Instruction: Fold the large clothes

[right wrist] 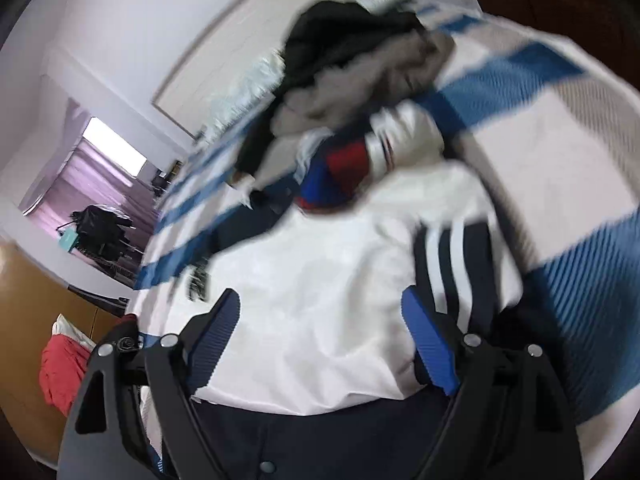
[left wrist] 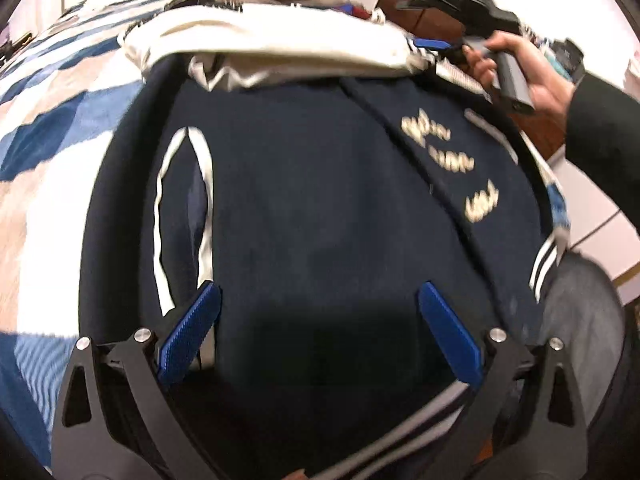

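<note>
Jacket (left wrist: 320, 200), navy with white sleeves, lies spread on the blue-and-white checked bedspread (left wrist: 48, 120). My left gripper (left wrist: 316, 316) hovers over the navy body, fingers apart, nothing between them. White sleeve (right wrist: 320, 300) is folded across the top edge of the body; its striped cuff (right wrist: 452, 264) sits just ahead of my right gripper (right wrist: 320, 320). Right fingers also spread wide, no pad pressing on cloth. Pile of other clothes (right wrist: 352, 60) sits further up the bed.

The left gripper (left wrist: 316, 312), jaws wide apart, hangs over the navy jacket (left wrist: 320, 200); a hand (left wrist: 532, 76) holds the right gripper (left wrist: 430, 44) at upper right.
</note>
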Demonstrator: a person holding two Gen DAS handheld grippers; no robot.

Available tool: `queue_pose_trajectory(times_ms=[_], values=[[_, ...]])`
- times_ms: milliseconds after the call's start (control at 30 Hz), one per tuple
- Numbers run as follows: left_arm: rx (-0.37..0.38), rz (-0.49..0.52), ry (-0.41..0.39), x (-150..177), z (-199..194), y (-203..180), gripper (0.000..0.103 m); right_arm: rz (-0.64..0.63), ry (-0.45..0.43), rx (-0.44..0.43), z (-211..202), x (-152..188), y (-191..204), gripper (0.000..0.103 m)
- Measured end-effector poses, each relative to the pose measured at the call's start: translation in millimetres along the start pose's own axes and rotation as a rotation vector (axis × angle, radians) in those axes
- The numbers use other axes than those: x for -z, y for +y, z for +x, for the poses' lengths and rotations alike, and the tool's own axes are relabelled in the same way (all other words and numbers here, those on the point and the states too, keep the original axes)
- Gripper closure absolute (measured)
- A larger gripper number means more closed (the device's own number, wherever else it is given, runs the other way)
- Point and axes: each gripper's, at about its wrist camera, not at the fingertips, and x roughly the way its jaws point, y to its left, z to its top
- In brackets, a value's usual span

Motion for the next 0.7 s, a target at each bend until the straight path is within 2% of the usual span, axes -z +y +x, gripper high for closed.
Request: queue_pose_trajectory(times_ms=[67, 200, 267, 367, 467, 500, 600, 700], values=[[-0.010, 0.011, 0.014, 5, 1, -2, 0.005, -0.016, 0.022, 0.048, 14, 12, -9, 0.021], [0.032, -0.024, 0.027, 16, 3, 11, 0.005, -0.023, 0.033, 0.047, 29, 23, -32, 0.025], [0.055, -0.034, 0.021, 18, 2, 15, 0.005, 0.024, 0.019, 0.017, 25, 22, -38, 0.026], [0.069, -0.041, 0.012, 20, 5, 19, 0.005, 0.050, 0.047, 0.052, 15, 24, -35, 0.028], [0.061, -0.040, -0.012, 21, 2, 18, 0.005, 0.038, 0.116, 0.116, -8, 38, -18, 0.021], [0.049, -0.048, -0.022, 20, -4, 16, 0.005, 0.022, 0.129, 0.128, -18, 44, -11, 0.005], [0.052, -0.074, -0.046, 20, -21, 16, 0.005, -0.084, 0.177, 0.127, -56, 77, 7, 0.005], [0.038, -0.103, -0.072, 23, -40, 20, 0.005, -0.191, 0.185, 0.118, -98, 115, 14, 0.005]])
